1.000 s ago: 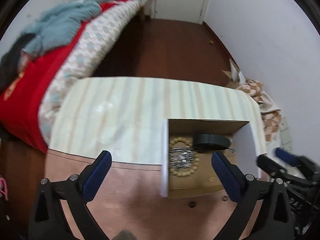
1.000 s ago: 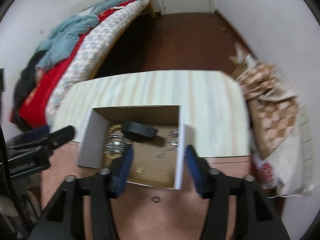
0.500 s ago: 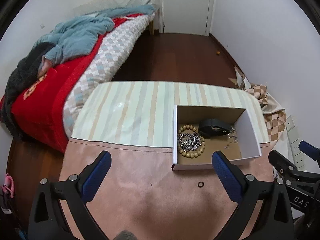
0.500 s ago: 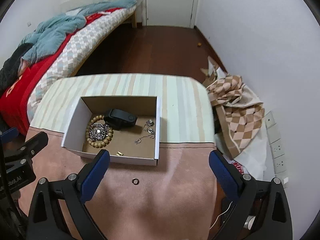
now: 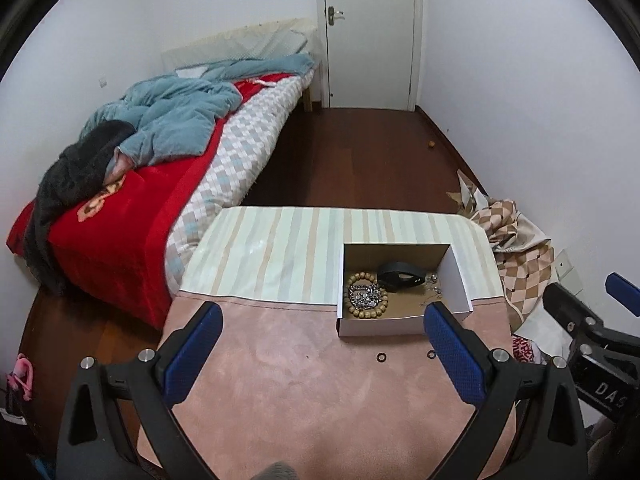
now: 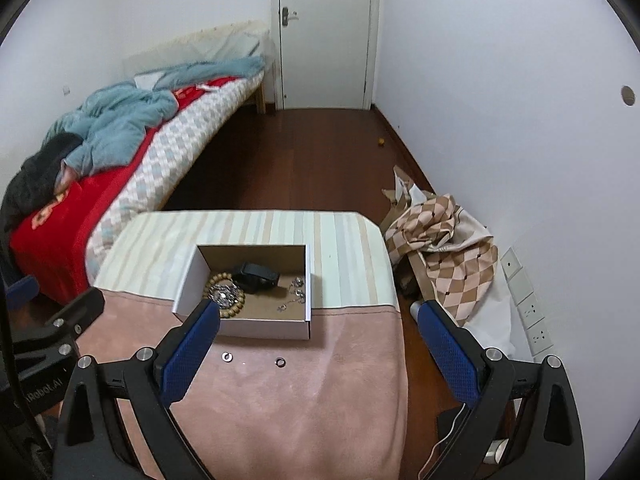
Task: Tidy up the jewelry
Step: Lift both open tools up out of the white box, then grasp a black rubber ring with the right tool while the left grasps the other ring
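Note:
An open white cardboard box (image 5: 455, 276) (image 6: 186, 280) stands on the table. It holds a wooden bead bracelet (image 5: 366, 298) (image 6: 224, 292), a silver chain (image 5: 362, 295), a black band (image 5: 400, 274) (image 6: 256, 276) and small silver pieces (image 6: 294, 292). Two small rings (image 5: 381, 357) (image 6: 228, 356) (image 6: 281, 361) lie on the pink cloth in front of the box. My left gripper (image 5: 324, 356) is open and empty, held above the near table. My right gripper (image 6: 320, 356) is open and empty, also raised.
The table has a pink cloth (image 5: 320, 400) near me and a striped cloth (image 5: 280, 248) beyond. A bed (image 5: 160, 168) with red and blue bedding lies left. Checked fabric and bags (image 6: 440, 240) sit on the floor at right. A white door (image 5: 368, 32) is at the back.
Both grippers have pulled back and up from the box, so the view now takes in the whole room. The right gripper's jaws have opened wide. Two rings now show on the pink cloth.

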Tool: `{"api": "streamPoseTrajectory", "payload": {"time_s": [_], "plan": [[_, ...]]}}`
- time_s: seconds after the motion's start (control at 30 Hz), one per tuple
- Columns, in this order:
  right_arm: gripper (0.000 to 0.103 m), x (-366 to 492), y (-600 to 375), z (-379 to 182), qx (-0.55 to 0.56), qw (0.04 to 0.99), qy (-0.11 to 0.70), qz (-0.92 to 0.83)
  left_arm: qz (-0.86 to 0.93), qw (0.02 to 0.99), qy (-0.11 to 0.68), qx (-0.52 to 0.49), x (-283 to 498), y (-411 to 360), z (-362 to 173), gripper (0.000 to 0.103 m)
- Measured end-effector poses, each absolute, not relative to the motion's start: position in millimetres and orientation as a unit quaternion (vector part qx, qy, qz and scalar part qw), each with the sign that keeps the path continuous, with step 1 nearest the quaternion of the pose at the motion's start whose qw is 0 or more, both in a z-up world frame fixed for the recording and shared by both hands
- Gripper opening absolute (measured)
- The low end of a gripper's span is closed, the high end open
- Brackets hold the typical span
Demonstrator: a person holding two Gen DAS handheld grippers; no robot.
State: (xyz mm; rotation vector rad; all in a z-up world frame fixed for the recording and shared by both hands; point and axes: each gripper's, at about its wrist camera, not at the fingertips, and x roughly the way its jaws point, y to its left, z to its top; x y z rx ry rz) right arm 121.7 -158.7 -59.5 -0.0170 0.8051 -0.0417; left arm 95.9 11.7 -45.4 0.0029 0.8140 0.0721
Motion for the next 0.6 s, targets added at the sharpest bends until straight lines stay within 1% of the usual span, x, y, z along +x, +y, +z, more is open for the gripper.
{"api": "streamPoseTrajectory", "payload": {"time_s": [0.13,0.23,0.33,0.47,0.53,0.6], "plan": [[0.101,109,-161,-49,0.001,0.924,0.383,-0.019,0.037,0.919,0.393,-0.002,91,10,-43,0.103],[0.101,107,-164,-54,0.003,0.921,0.389,-0.019,0.051,0.913,0.405,-0.002,94,11,-53,0.103],[0.101,112,-166,-74,0.004,0.913,0.409,-0.018,0.062,0.905,0.420,-0.001,99,13,-72,0.103],[0.100,126,-168,-123,0.007,0.898,0.440,-0.011,0.081,0.889,0.450,0.008,108,17,-111,0.103],[0.095,133,-168,-148,0.008,0.892,0.452,-0.003,0.091,0.877,0.471,0.015,115,19,-137,0.103],[0.073,144,-166,-182,0.013,0.881,0.473,0.016,0.095,0.865,0.492,0.015,121,22,-160,0.103]]}}
